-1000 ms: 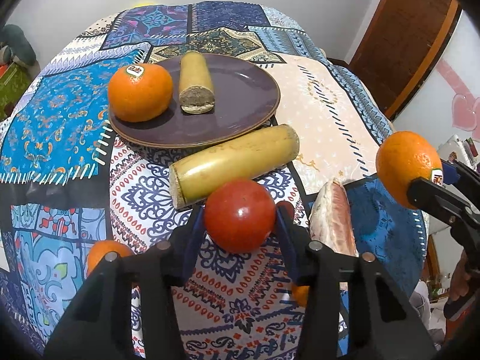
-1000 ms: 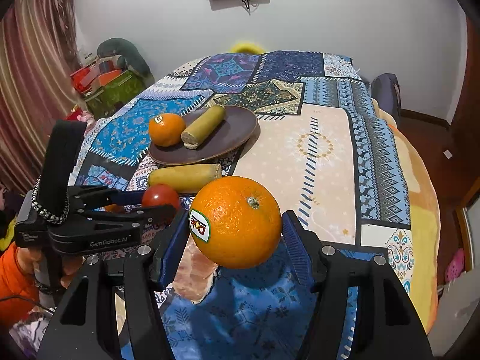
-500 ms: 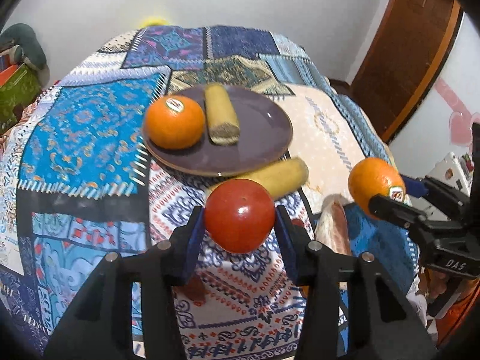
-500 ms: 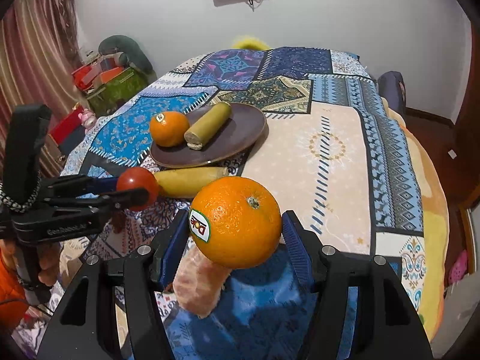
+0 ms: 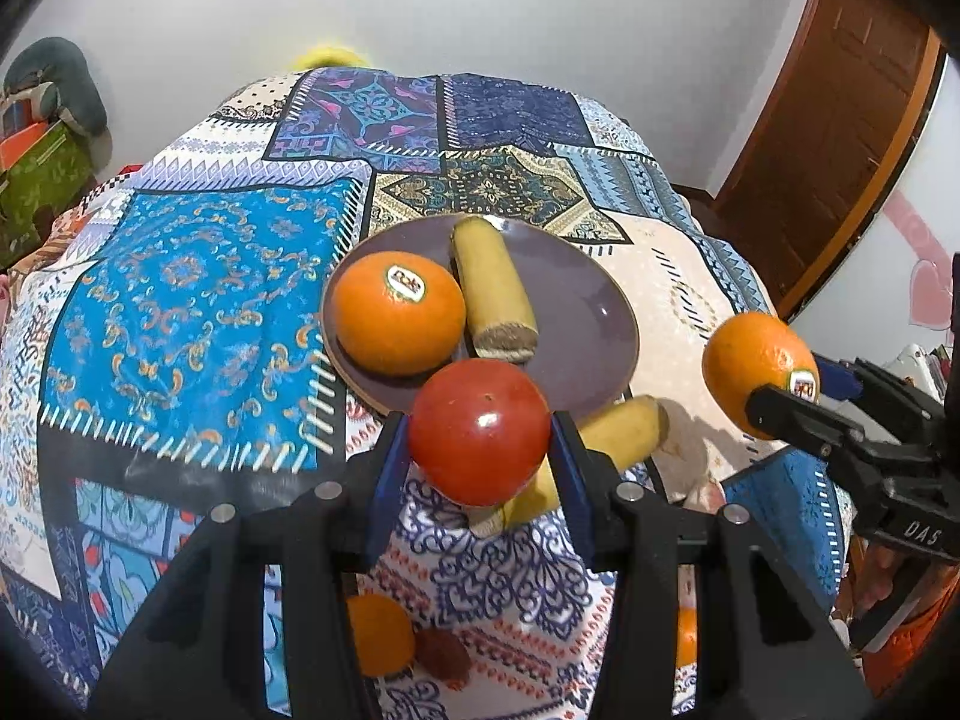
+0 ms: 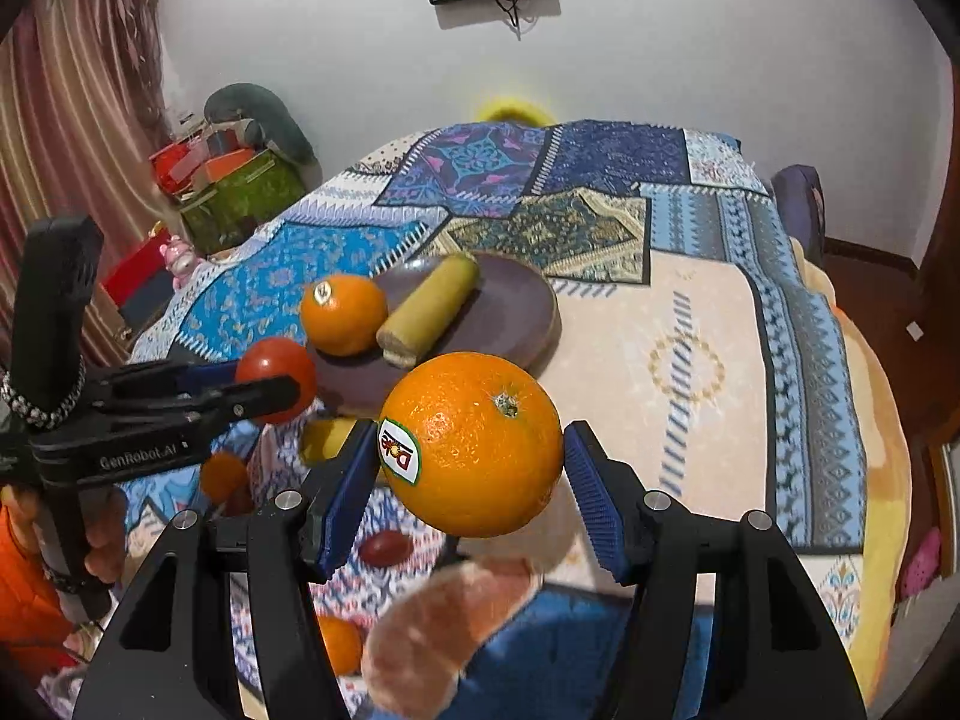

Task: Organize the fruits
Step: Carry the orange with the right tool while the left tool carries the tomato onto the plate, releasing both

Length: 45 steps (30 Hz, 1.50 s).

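plate point(image 5: 591, 324) holds orange point(image 5: 398, 321) and banana piece point(image 5: 492, 294) (left tongs point(image 5: 480, 441) pinch tomato point(image 5: 479, 431), right tongs point(image 6: 471, 468) another orange point(image 6: 474, 450)).

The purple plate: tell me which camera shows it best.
The left wrist view. It looks down on the purple plate, so its bare right half and rim show, along with the orange and yellow cylinder on it. The right wrist view shows the plate at a shallow angle, farther off.

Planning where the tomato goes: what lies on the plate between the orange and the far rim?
A yellow cut banana piece lies beside the orange on the plate; beyond it the plate is bare, in the left wrist view.
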Tool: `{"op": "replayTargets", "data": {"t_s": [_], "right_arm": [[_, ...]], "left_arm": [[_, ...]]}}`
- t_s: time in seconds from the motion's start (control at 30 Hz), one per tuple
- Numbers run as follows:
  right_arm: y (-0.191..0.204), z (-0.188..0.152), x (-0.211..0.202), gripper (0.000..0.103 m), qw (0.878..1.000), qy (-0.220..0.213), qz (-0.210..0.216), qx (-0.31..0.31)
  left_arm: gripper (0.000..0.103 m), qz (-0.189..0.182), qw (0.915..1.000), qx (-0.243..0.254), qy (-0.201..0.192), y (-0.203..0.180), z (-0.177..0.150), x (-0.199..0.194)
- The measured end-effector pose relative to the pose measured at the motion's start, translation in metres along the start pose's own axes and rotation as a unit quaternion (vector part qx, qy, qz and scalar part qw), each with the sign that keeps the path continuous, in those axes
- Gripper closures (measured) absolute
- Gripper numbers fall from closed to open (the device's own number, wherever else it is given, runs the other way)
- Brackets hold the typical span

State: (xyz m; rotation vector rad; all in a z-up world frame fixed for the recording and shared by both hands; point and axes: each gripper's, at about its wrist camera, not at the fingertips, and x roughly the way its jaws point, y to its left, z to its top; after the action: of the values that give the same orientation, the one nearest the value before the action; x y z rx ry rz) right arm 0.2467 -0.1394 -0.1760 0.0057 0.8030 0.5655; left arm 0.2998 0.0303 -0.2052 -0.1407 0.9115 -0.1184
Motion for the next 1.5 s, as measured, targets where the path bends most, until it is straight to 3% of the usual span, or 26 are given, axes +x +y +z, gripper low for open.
{"op": "replayTargets", "data": {"t_s": [0.4,0.63,0.87,1.2,1.5], "right_arm": [[0.0,0.018,0.014,0.044,1.0,-0.008,0.007,-0.003],[0.001,0.019,0.02,0.044,1.0,-0.001,0.008,-0.005],[0.007,0.024,0.023,0.044,1.0,-0.002,0.011,-0.012],[0.031,0.059,0.049,0.044,0.999,-0.002,0.022,-0.039],[0.051,0.091,0.095,0.044,0.997,0.012,0.021,-0.067]], "left_arm": [[0.057,0.004,0.9999,-0.003,0.011,0.002,0.014,0.029],[0.049,0.011,0.9999,0.0,-0.003,0.001,0.017,0.024],[0.049,0.012,0.9997,-0.004,-0.021,0.013,0.016,0.005],[0.049,0.036,0.9977,-0.027,-0.052,0.059,0.014,-0.023],[0.048,0.068,0.9947,-0.057,-0.052,0.115,0.014,-0.019]]}}
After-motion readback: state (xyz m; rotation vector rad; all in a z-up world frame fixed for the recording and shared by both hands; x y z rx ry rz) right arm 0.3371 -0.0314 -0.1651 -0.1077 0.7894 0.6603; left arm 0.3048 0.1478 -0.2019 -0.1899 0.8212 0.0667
